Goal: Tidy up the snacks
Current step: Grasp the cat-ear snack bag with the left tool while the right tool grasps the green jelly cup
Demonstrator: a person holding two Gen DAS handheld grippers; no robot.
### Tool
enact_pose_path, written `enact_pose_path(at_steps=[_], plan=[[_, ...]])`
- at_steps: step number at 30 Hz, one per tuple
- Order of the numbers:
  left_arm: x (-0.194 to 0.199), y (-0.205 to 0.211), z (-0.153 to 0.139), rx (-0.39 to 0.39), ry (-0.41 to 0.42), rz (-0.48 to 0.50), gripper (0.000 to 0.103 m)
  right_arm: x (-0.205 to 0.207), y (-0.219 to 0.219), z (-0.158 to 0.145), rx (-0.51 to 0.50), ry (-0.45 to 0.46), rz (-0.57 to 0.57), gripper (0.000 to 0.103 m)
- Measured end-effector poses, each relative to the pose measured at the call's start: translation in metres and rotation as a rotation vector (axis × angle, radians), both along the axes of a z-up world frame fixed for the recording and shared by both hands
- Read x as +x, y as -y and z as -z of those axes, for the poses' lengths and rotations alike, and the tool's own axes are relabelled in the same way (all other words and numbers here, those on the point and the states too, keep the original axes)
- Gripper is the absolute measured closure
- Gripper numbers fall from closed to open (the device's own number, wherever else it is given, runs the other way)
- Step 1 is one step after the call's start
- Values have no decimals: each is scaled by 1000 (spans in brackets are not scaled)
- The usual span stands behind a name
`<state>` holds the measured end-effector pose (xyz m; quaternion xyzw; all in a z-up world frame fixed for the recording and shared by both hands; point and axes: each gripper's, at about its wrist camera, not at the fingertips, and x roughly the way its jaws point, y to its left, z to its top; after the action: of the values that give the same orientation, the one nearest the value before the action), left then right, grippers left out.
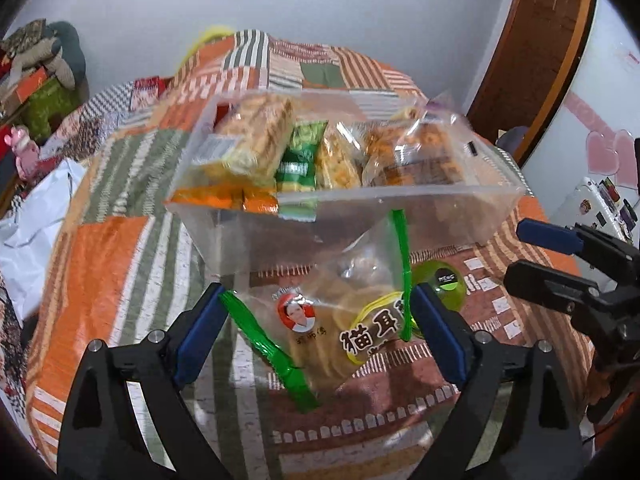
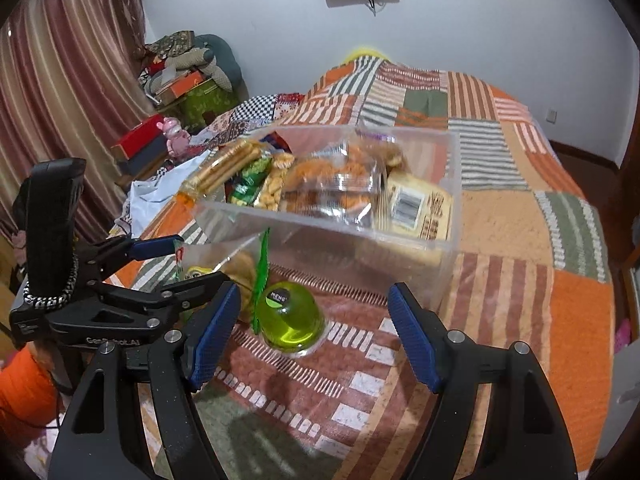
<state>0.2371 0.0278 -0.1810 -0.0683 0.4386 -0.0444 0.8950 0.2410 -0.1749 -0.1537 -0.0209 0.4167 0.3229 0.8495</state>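
Observation:
A clear plastic bin [image 1: 400,216] [image 2: 436,240] sits on the patchwork bed and holds several snack packs. A clear bag of round crackers with green edges [image 1: 332,320] [image 2: 240,268] lies in front of the bin. My left gripper [image 1: 320,320] is open, with its jaws on either side of the bag; whether they touch it I cannot tell. It also shows in the right wrist view [image 2: 188,260]. A green jelly cup [image 2: 290,318] [image 1: 442,282] sits beside the bag. My right gripper [image 2: 314,326] is open and empty, with the cup between its fingers and a little ahead.
The patchwork quilt [image 2: 520,208] covers the bed. A white bag [image 1: 32,216] lies at the left edge. Boxes, a pink toy [image 2: 176,136] and piled cloth stand by the curtain. A door [image 1: 540,60] and fridge are at the right.

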Motion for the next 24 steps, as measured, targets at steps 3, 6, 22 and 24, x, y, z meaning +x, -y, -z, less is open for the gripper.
enact_pose_path(at_steps=[3, 6, 22, 24], plan=[[6, 0, 10, -10, -28, 1, 11, 1, -2, 7, -12, -20, -4, 30], [7, -1, 16, -31, -33, 11, 12, 1, -5, 14, -23, -34, -11, 30], [-32, -21, 7, -7, 29, 7, 48, 2, -38, 30, -77, -69, -61, 42], [-36, -24, 6, -14, 30, 0, 48, 5, -42, 32, -86, -83, -65, 50]])
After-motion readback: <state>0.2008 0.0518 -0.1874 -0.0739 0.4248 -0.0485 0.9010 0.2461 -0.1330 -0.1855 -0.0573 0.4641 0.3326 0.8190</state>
